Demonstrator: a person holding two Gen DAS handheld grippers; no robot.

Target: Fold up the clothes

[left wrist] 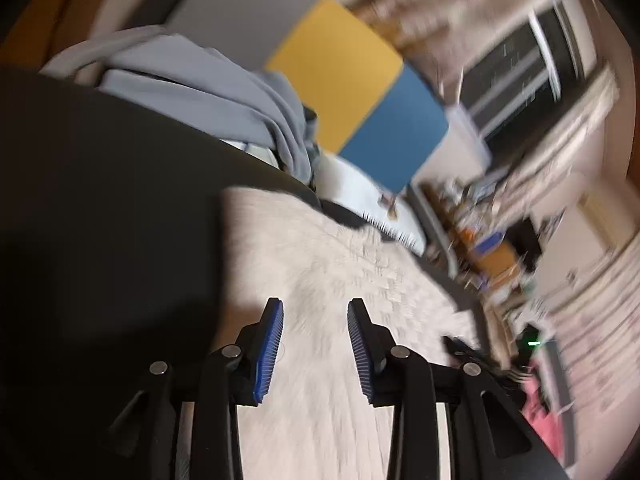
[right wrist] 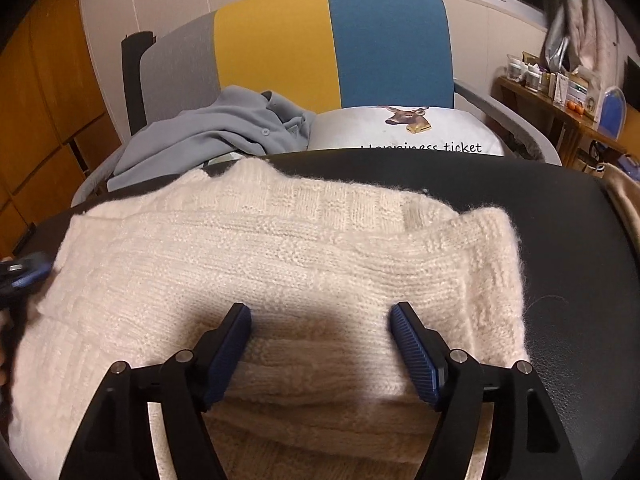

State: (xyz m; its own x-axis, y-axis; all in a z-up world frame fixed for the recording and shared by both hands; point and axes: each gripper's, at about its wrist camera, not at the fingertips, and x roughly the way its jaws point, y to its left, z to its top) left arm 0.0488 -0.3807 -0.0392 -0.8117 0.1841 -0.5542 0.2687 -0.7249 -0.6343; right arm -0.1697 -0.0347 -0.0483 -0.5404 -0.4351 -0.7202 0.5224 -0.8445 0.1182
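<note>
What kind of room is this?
Probably a lived-in room at home: a sofa with a printed cushion, a cluttered wooden shelf, and a cream sweater being folded.

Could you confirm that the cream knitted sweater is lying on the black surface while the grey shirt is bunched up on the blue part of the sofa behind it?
Not quite: the grey shirt is bunched in front of the grey and yellow parts of the sofa, not the blue one. The right wrist view shows this. The cream knitted sweater does lie on the black surface.
</note>
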